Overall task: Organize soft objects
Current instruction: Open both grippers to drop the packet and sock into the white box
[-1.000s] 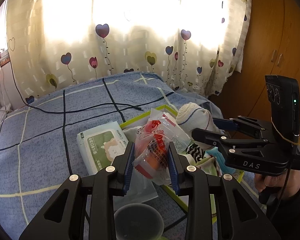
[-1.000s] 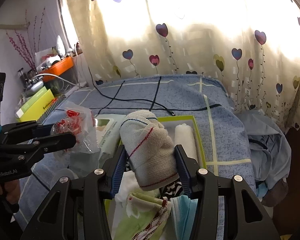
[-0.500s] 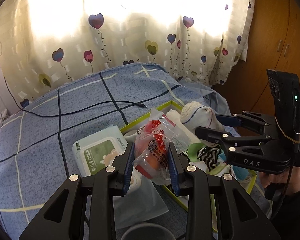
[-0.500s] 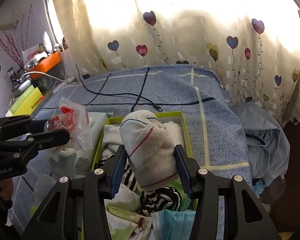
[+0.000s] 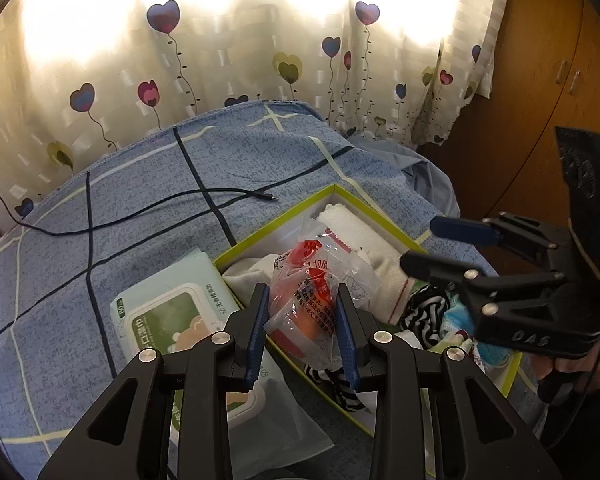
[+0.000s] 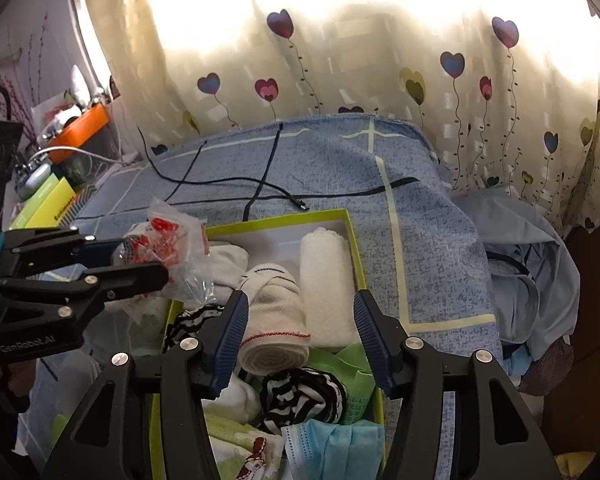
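My left gripper (image 5: 304, 312) is shut on a clear plastic packet with red print (image 5: 316, 296) and holds it above the near left edge of a green-rimmed box (image 5: 260, 236). The packet also shows in the right wrist view (image 6: 168, 240). My right gripper (image 6: 298, 320) is open above the box (image 6: 284, 218). A rolled cream sock with a red stripe (image 6: 272, 324) lies in the box between its fingers, beside a rolled white towel (image 6: 326, 280). A striped black-and-white cloth (image 6: 300, 396), a blue face mask (image 6: 332, 448) and a green patterned cloth (image 6: 236, 440) lie in the box nearer me.
A pack of wet wipes (image 5: 172, 312) lies on the blue checked bedspread (image 5: 140, 208) left of the box. A black cable (image 5: 180, 204) runs across the bed. A curtain hangs behind, a wooden wardrobe (image 5: 560, 80) stands at right. Crumpled blue cloth (image 6: 532, 272) lies right of the bed.
My right gripper has opened and let go of the rolled sock, which now lies in the box. My left gripper still holds the packet and has moved over the box edge.
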The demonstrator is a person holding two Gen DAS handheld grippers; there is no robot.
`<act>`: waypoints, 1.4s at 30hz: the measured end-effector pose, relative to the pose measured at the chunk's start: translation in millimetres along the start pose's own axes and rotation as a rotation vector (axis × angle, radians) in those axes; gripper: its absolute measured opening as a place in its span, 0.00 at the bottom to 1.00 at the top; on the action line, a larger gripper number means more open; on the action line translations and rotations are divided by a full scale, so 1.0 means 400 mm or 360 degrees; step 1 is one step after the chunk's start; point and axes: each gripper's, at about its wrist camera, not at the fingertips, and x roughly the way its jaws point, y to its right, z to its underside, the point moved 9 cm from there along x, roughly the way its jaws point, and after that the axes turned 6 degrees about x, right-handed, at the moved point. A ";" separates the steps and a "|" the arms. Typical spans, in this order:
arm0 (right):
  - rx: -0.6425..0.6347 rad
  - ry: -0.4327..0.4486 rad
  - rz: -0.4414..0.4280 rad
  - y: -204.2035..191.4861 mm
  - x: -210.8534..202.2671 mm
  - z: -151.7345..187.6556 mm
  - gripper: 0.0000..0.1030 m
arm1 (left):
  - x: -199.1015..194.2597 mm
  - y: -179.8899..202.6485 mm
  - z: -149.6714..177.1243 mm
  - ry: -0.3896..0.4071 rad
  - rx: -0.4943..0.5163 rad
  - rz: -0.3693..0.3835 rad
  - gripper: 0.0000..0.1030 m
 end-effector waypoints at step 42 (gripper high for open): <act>-0.0084 0.0190 -0.0027 -0.120 -0.224 0.094 0.54 | -0.176 0.113 0.090 0.0123 0.0018 0.0121 0.51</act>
